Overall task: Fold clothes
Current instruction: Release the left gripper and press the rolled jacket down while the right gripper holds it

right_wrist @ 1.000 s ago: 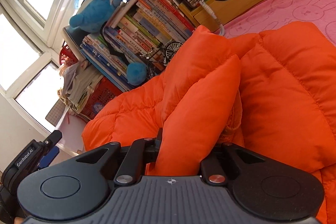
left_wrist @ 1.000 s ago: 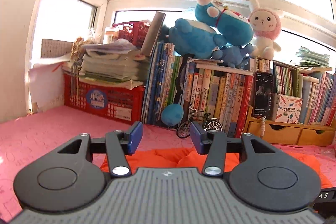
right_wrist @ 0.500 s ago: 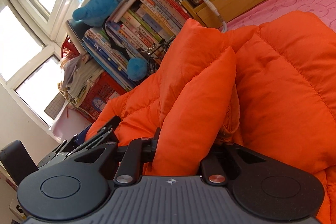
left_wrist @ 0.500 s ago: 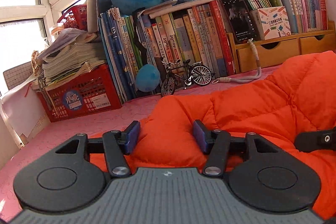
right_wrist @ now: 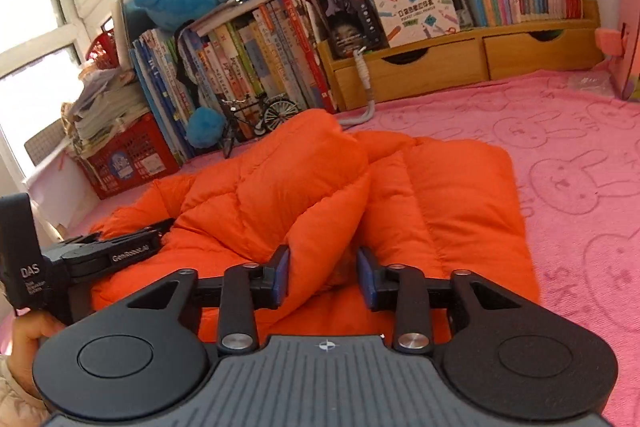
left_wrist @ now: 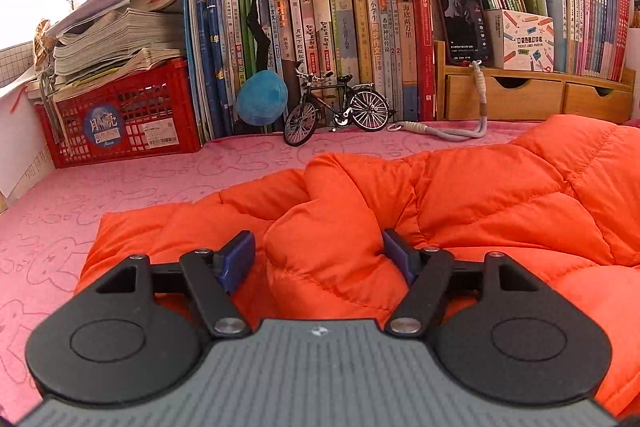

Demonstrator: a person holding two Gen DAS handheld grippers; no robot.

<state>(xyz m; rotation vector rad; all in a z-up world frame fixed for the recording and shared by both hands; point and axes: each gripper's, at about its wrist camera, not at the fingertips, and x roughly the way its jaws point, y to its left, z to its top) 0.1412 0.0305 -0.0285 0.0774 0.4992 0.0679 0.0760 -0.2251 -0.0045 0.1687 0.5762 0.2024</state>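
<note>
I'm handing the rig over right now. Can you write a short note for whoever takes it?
Left gripper: jaws just opening, a puffy fold of the orange jacket between them, not clamped.
Right gripper: just opened off its fold; the fabric sits loose between the pads.
Jacket lies bunched on the pink cover, one flap thrown over the middle.
Left: smooth it and finish folding.

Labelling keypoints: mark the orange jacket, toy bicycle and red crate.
orange jacket (left_wrist: pixel 500 203): left wrist view, quilted top panel.
toy bicycle (left_wrist: pixel 338 107): left wrist view, frame between the wheels.
red crate (left_wrist: pixel 132 123): left wrist view, front lattice wall.
</note>
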